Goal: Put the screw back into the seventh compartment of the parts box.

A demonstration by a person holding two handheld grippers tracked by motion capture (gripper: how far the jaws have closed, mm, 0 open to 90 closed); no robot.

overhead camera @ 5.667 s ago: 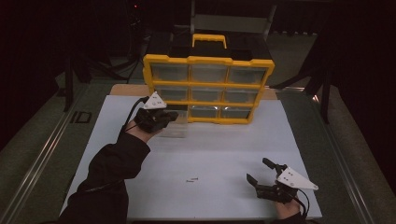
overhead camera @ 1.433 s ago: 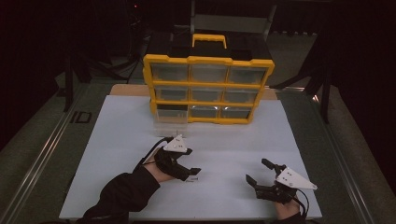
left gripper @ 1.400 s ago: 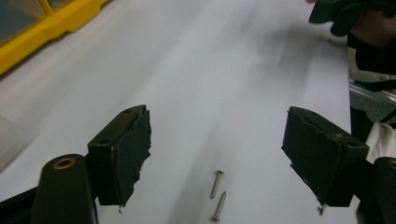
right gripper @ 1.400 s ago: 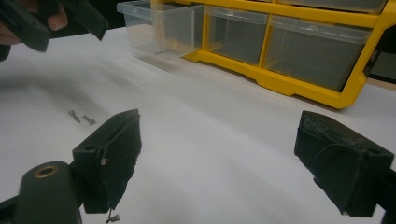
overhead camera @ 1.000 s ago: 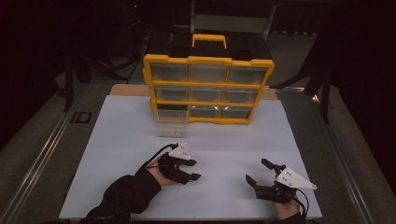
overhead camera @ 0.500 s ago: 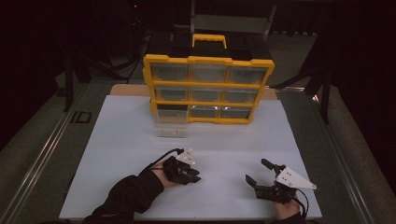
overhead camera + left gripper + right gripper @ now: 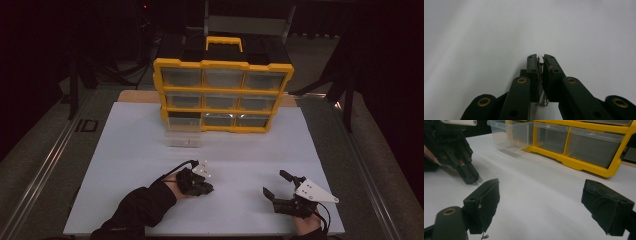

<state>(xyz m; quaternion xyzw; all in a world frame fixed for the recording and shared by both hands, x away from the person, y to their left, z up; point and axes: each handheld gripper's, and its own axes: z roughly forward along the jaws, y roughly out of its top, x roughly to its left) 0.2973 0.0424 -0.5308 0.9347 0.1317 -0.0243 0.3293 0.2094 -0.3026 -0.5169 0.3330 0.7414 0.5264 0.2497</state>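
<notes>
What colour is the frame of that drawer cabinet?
Yellow; the cabinet frame shows best in the high view.

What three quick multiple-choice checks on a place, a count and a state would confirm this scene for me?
1. Where does the pulled-out clear drawer sit in the yellow cabinet?
A. bottom row, left
B. top row, right
C. middle row, centre

2. How many rows of drawers does the cabinet have?
A. two
B. three
C. five

3. How do the right gripper jaws stand?
A. shut on a drawer
B. shut on nothing
C. open, nothing between them

Answers:
1 A: the high view shows it sticking out at the bottom left onto the white board.
2 B: three rows of three are stacked.
3 C: the right gripper view shows a wide gap over bare board.
</notes>
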